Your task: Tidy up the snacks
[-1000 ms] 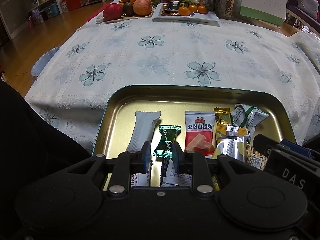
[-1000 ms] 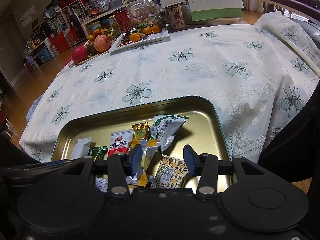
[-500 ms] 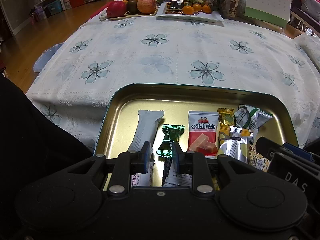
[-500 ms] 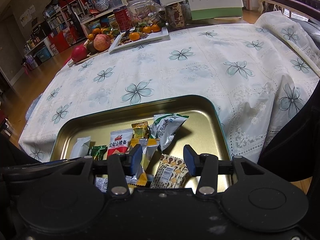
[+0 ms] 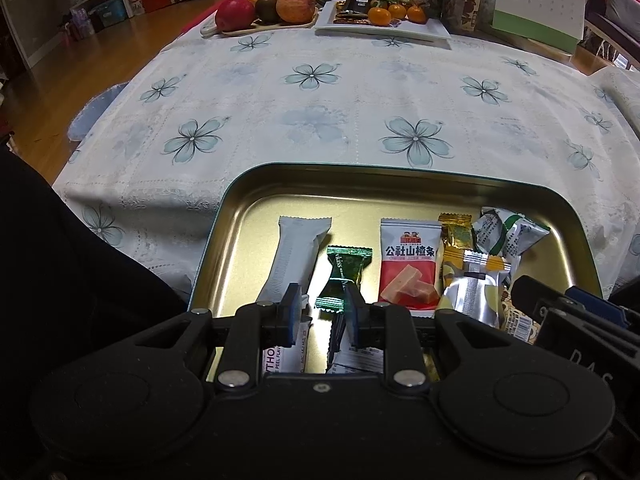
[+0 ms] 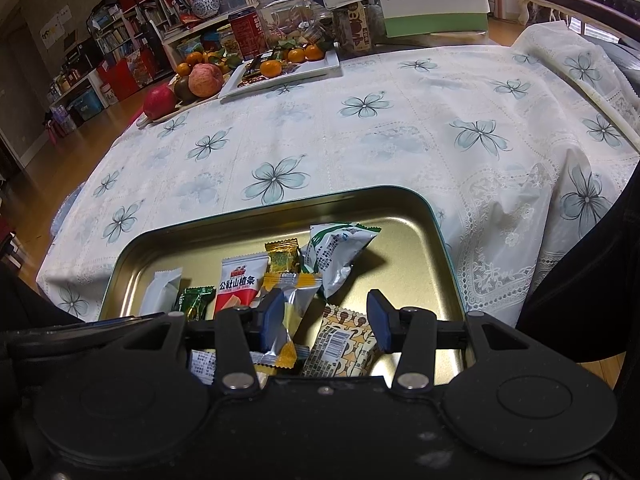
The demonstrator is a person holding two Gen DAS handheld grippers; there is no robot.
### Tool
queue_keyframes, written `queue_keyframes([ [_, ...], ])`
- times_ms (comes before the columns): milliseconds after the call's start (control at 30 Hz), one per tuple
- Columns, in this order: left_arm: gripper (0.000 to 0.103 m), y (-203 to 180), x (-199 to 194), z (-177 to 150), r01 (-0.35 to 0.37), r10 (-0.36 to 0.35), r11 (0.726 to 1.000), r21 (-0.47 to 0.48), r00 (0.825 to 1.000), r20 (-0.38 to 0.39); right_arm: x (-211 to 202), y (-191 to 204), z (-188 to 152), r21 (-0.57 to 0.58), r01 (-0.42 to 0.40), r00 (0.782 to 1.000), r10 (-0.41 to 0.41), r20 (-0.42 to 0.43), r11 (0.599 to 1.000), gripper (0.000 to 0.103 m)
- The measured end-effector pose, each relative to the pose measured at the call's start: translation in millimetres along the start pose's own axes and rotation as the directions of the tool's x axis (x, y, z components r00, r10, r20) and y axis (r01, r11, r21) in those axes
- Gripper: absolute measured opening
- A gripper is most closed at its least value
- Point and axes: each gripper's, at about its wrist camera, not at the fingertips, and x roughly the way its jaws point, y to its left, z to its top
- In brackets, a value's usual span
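Left wrist view: the left claw is seen partly open, empty, low centre. The green candy lies just beyond its tips in the gold tray, long axis running away up-frame; wrapper twisted, glossy.

Right wrist view: the right claw stands parted, gripping nothing, above the silver-yellow packet and patterned packet.

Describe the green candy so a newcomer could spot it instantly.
Find the gold metal tray on the flowered tablecloth. In its row of snacks, look between the long white bar and the red-and-white pack. The green twist-wrapped candy is the only dark green, pinched-waist wrapper.
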Motion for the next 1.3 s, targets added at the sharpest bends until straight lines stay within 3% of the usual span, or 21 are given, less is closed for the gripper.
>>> queue_keyframes([
  [1300,0.034,-2.7,1.1,-0.8,0.001,0.000,1.000,0.018,1.000,-0.011,4.0,0.0,0.8,0.001,0.001,1.000,-0.001,-0.017,1.000,0.048],
])
